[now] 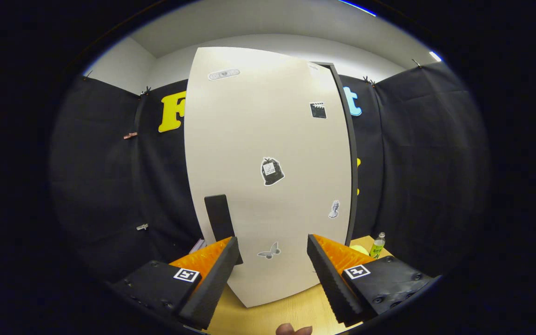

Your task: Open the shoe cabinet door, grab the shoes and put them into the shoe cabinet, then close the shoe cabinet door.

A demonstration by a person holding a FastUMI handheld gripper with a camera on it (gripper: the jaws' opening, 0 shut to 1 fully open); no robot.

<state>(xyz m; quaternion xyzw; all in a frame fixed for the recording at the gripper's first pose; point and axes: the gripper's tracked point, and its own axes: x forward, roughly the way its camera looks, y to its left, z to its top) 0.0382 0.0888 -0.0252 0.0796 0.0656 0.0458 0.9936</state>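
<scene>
Two fingers of the gripper [272,260] stand wide apart with nothing held between them, the cream shoe cabinet door [268,153] rising just ahead and filling the gap at 12 o'clock. From the fingertips, the dark handle [219,218] on the door sits at about 11 o'clock, right above the left fingertip and close to it; whether the tip touches the handle cannot be told. Several stickers dot the door: a butterfly sticker [269,251] low between the fingers, a black bag sticker [271,171] higher at 12 o'clock, a small figure sticker [334,209] at 1 o'clock. The door looks shut, its dark edge [349,149] running down the right side. A wooden table [277,311] lies under the fingers, and a green bottle [378,245] stands on it at 3 o'clock, beyond the right finger. A fingertip of a person [293,330] peeks in at 6 o'clock
</scene>
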